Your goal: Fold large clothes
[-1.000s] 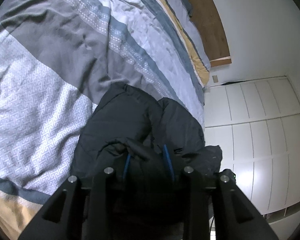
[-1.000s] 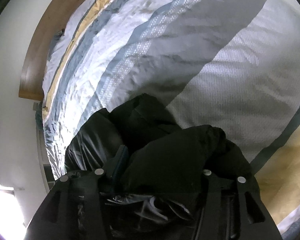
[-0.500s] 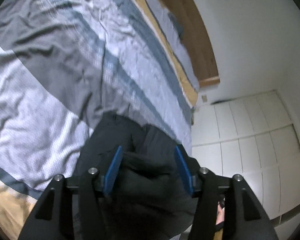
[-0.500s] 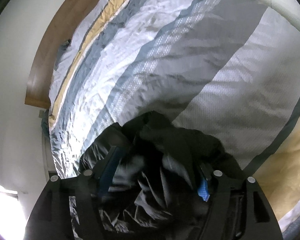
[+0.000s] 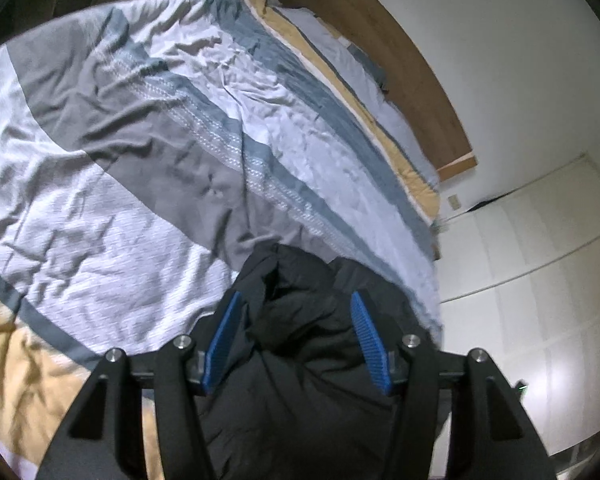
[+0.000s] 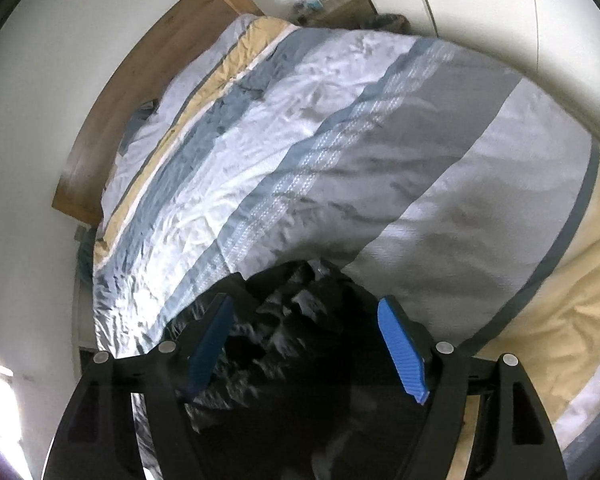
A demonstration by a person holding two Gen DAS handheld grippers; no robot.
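Black jacket (image 5: 300, 344) lies bunched at the bed (image 5: 140, 160) edge, lower centre of frame. Left tongs (image 5: 296, 340) and right tongs (image 6: 306, 344) are spread wide, gripping nothing. No fold is visible; folding remains.

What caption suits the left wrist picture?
Left gripper, jaws open, over a crumpled black jacket at the edge of a striped duvet.

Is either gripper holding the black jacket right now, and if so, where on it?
Neither. The left gripper and right gripper both have open jaws above the crumpled black puffy jacket on the striped duvet.
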